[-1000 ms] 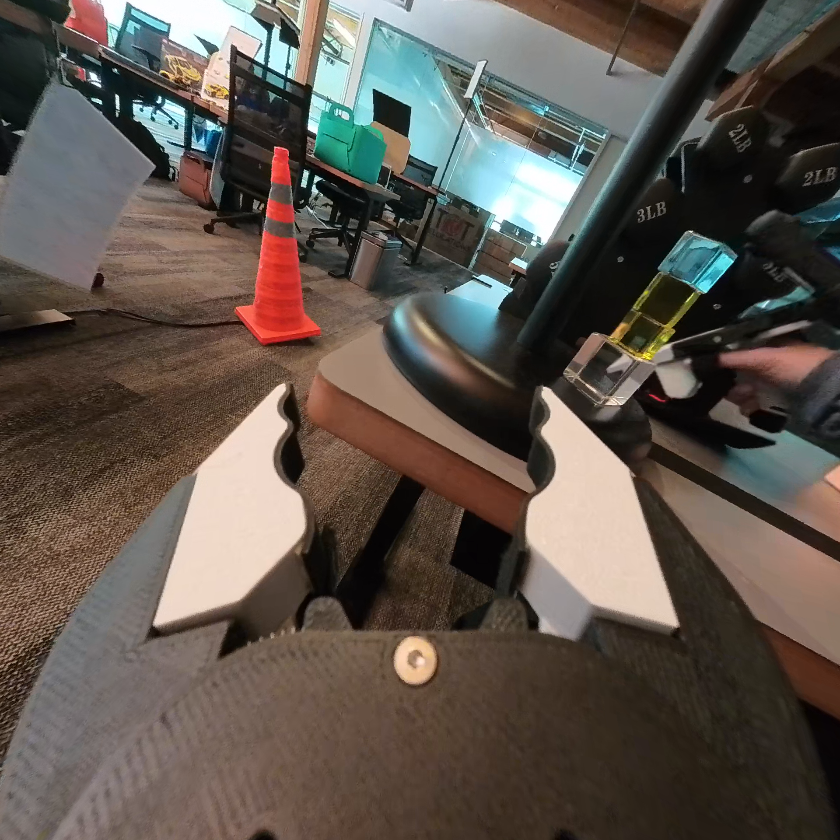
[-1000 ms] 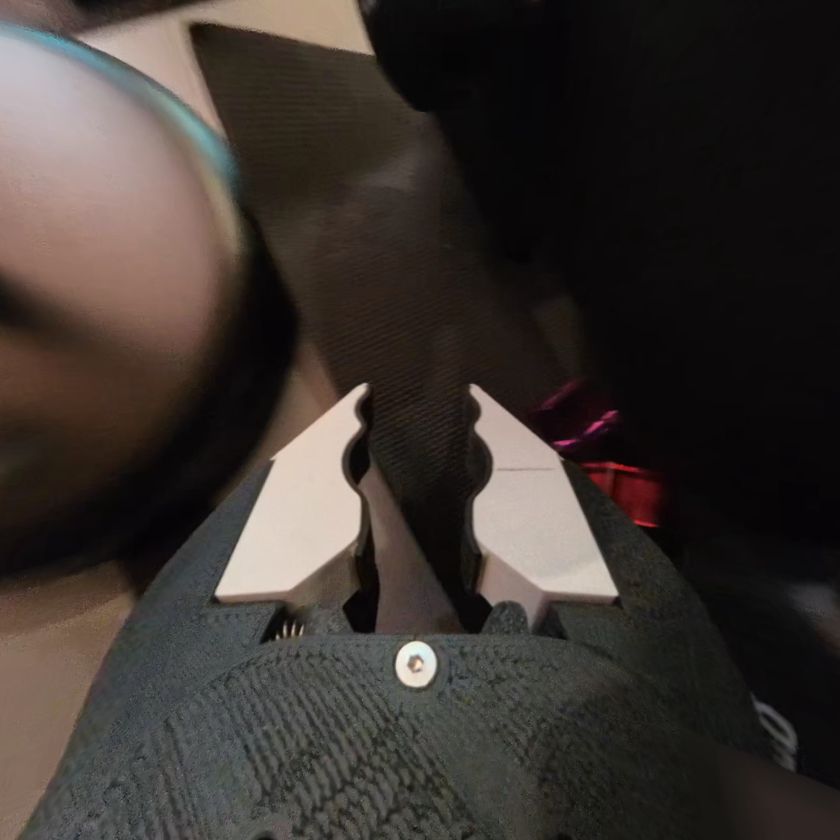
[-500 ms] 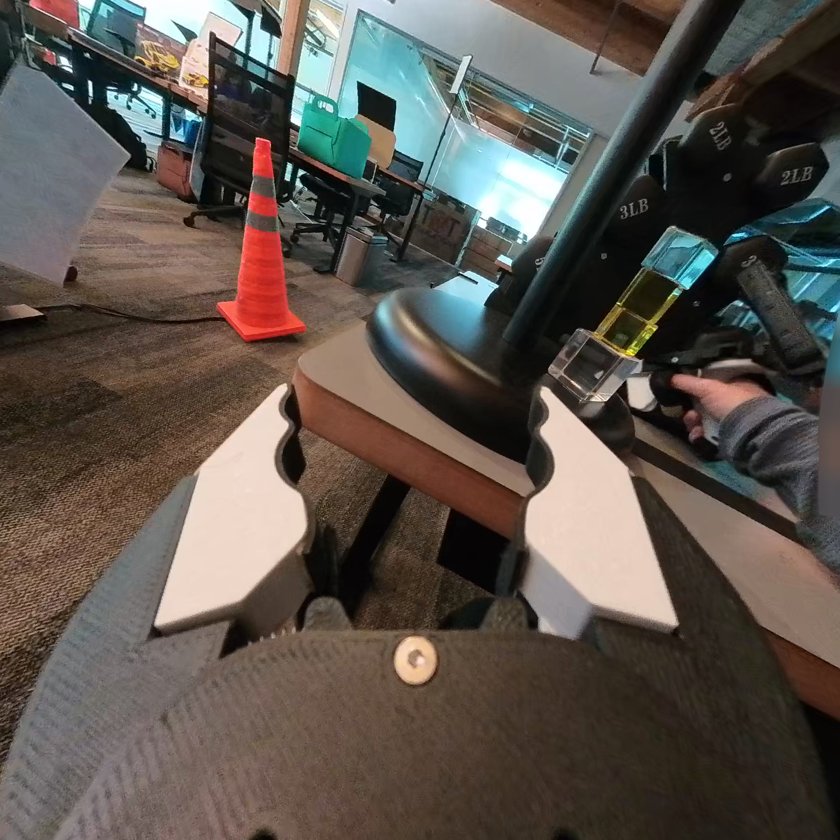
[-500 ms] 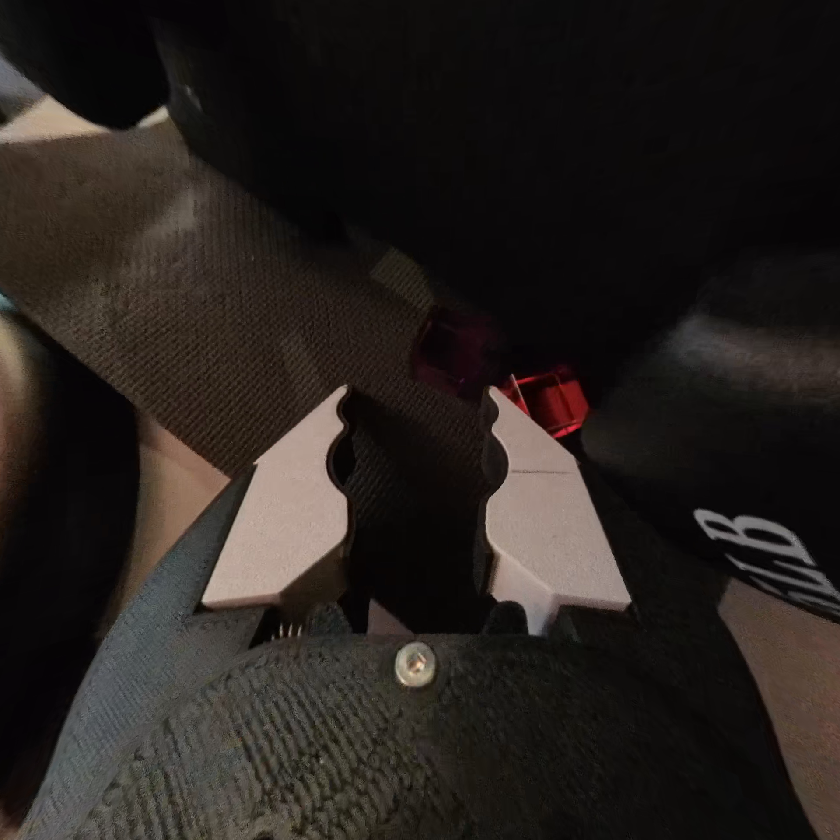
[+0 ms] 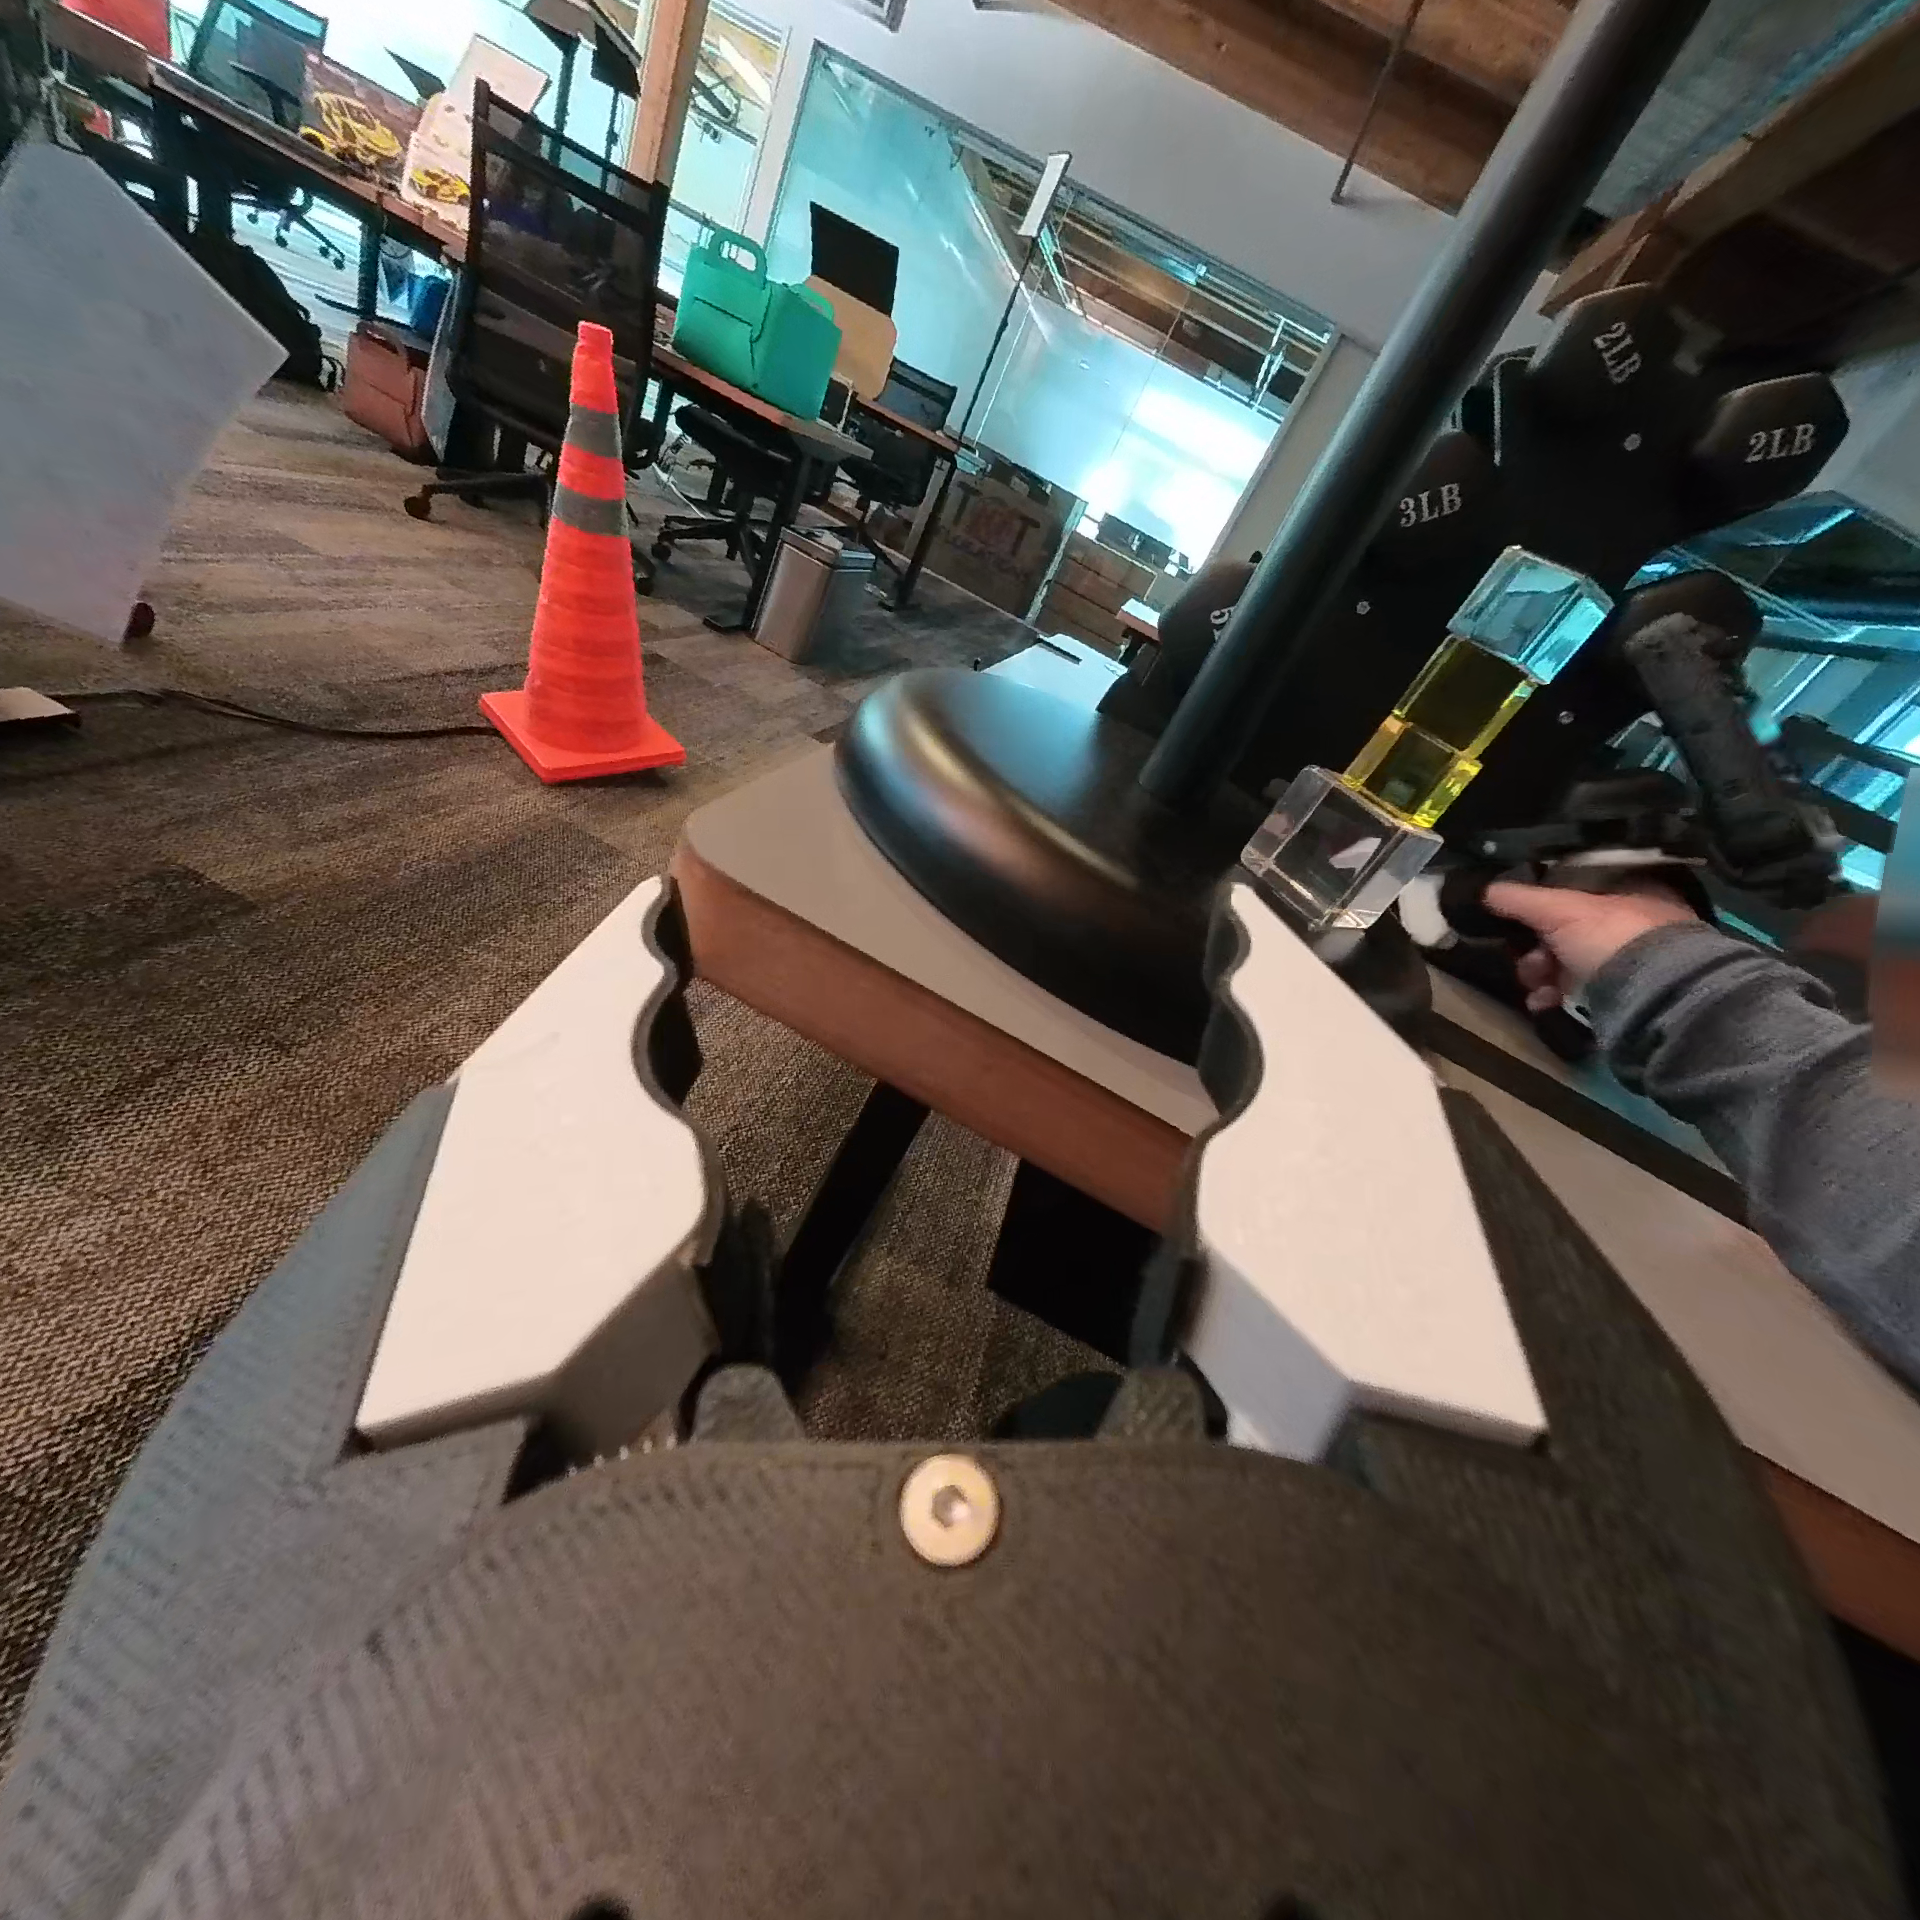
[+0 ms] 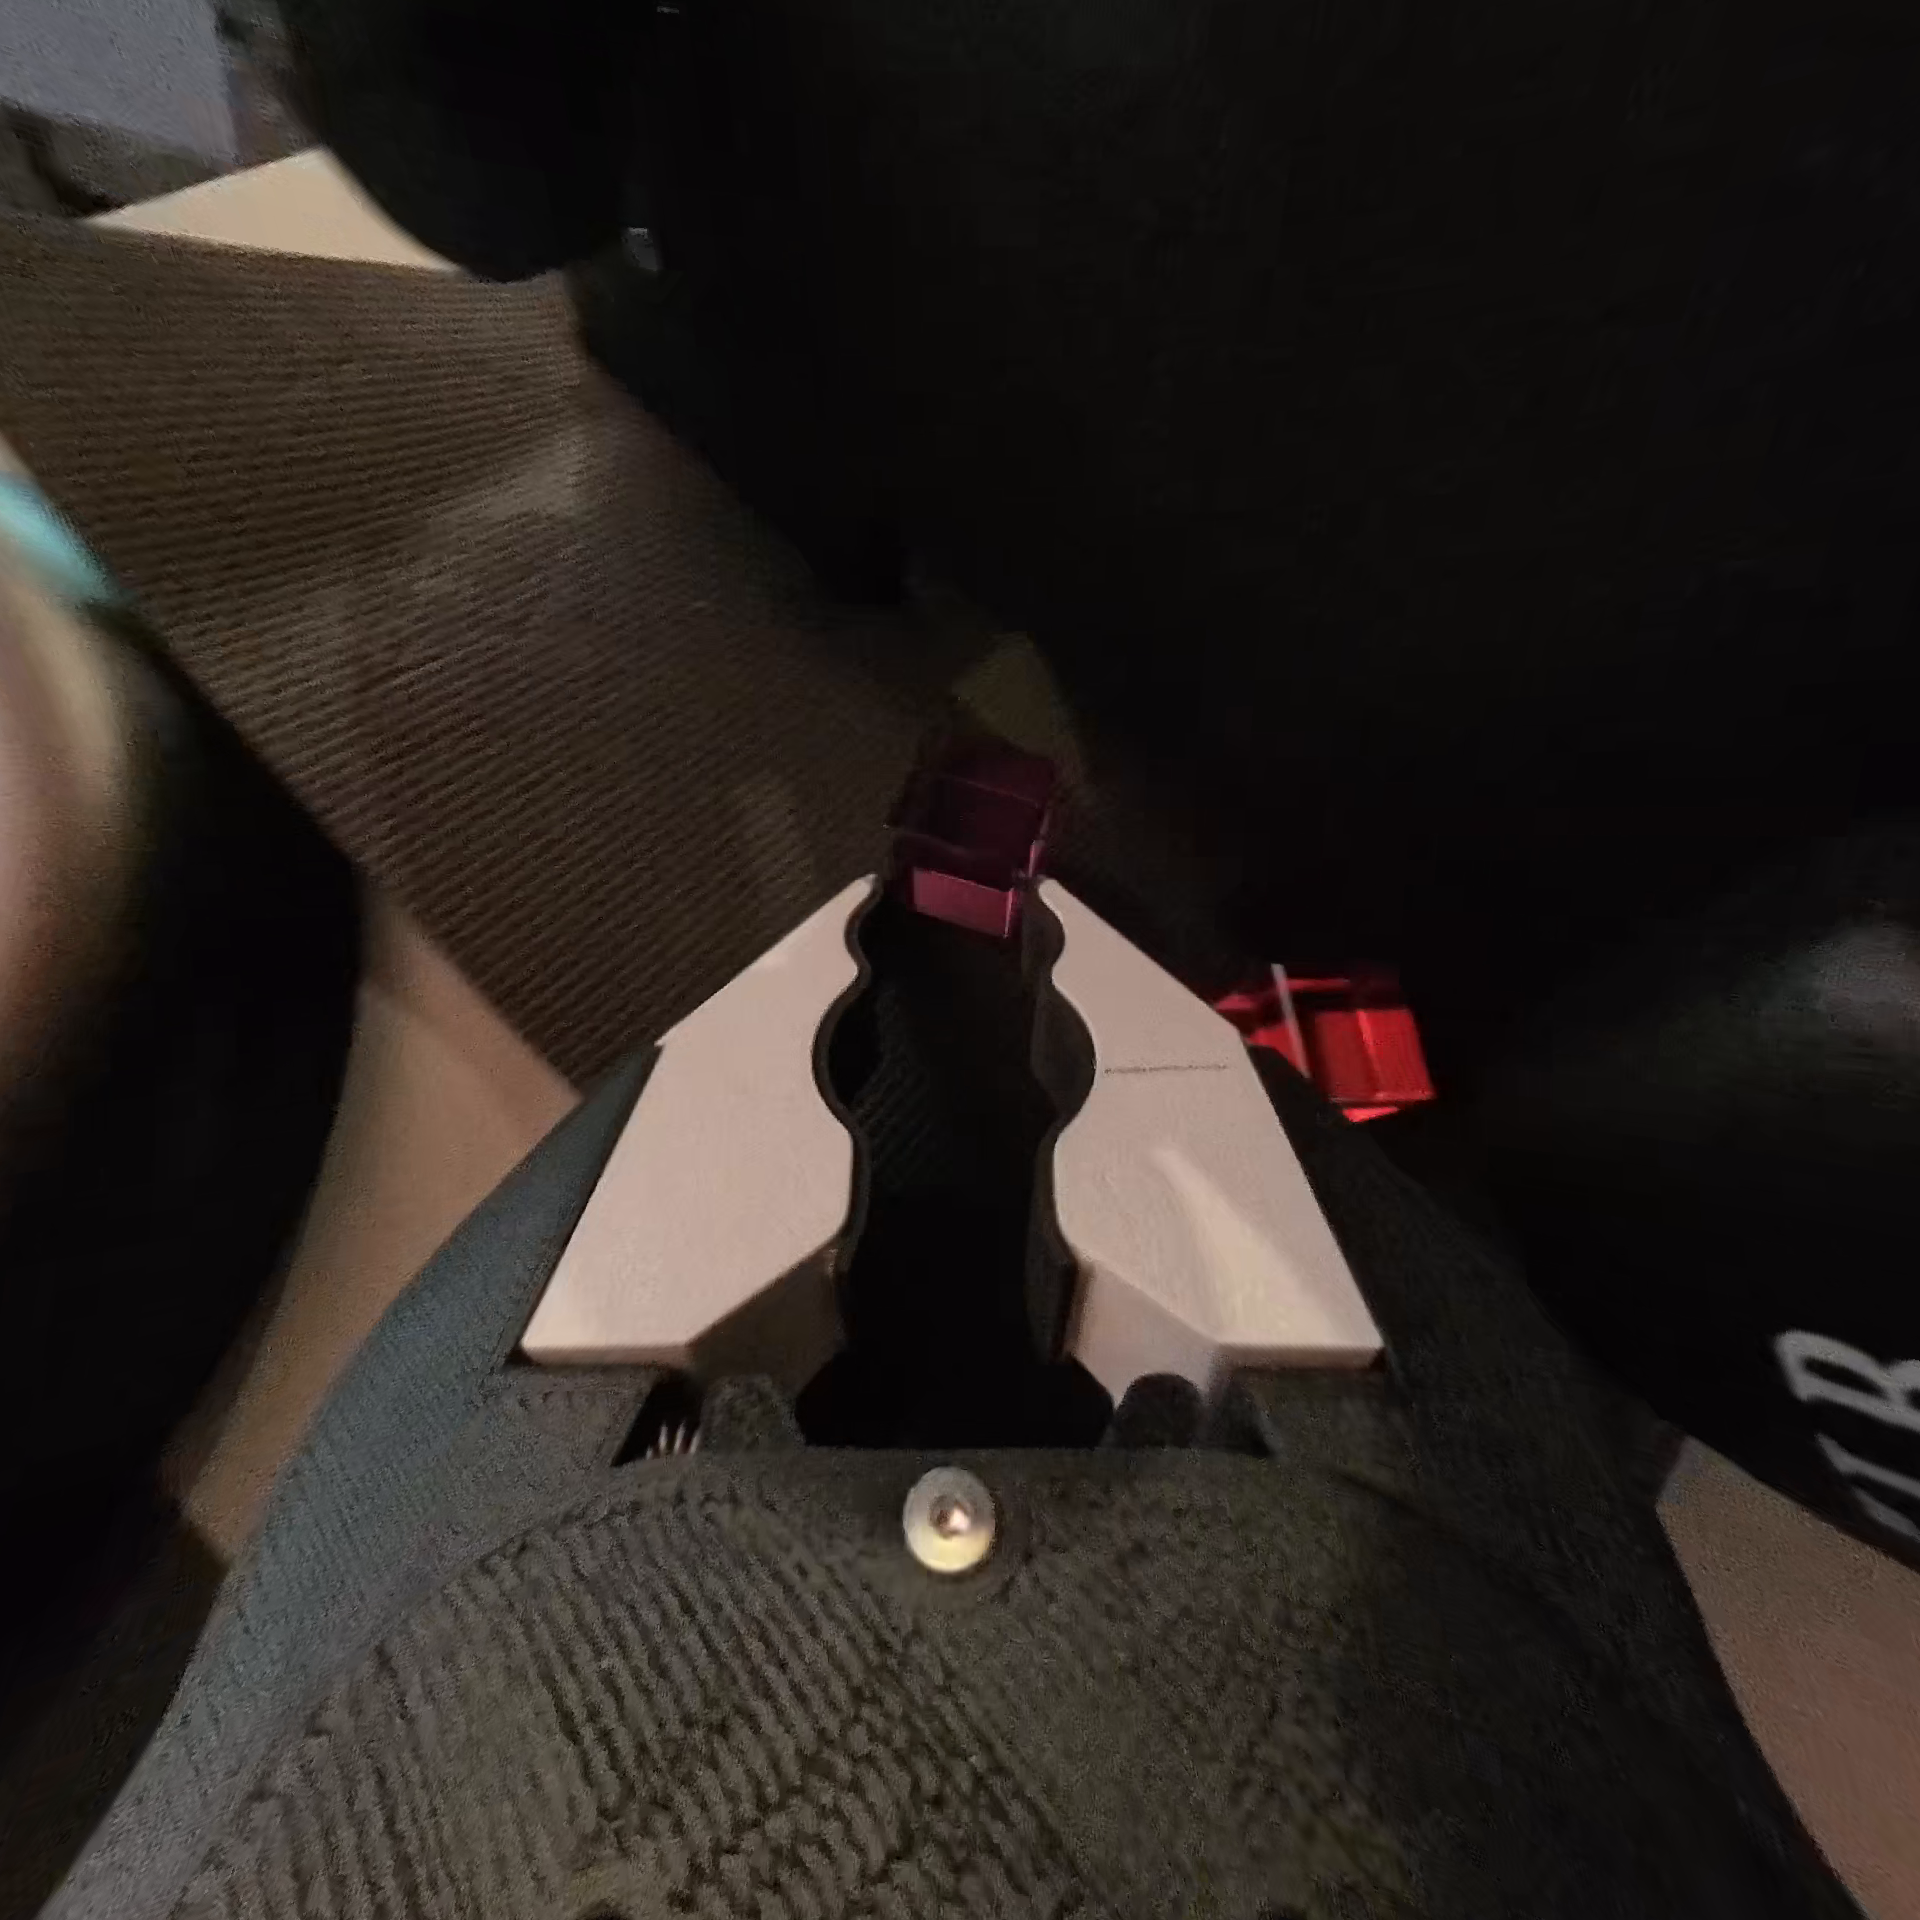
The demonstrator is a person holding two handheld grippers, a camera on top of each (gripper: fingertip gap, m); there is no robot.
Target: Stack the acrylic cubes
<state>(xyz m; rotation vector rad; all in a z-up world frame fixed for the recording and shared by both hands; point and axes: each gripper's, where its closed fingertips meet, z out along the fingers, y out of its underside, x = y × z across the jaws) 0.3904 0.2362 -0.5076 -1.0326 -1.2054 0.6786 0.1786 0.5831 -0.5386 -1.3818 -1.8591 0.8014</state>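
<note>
Magenta cube [image 6: 971, 862] sits at the very tips of our right claw [image 6: 961, 894], which is closed to a narrow gap around it, deep in shadow among black dumbbells [image 6: 1766, 1195], with a red cube [image 6: 1340, 1039] just beside. So shallow a hold could let the cube twist out and drop. Our hand [image 5: 1579, 935] works close under the leaning stack of cubes [image 5: 1455, 717] by the lamp base [image 5: 987, 790]; a nudge could topple it. Our left claw [image 5: 935, 935] hangs wide open and holds nothing, off the worktop [image 5: 769, 831] corner, too far away to steady anything.
</note>
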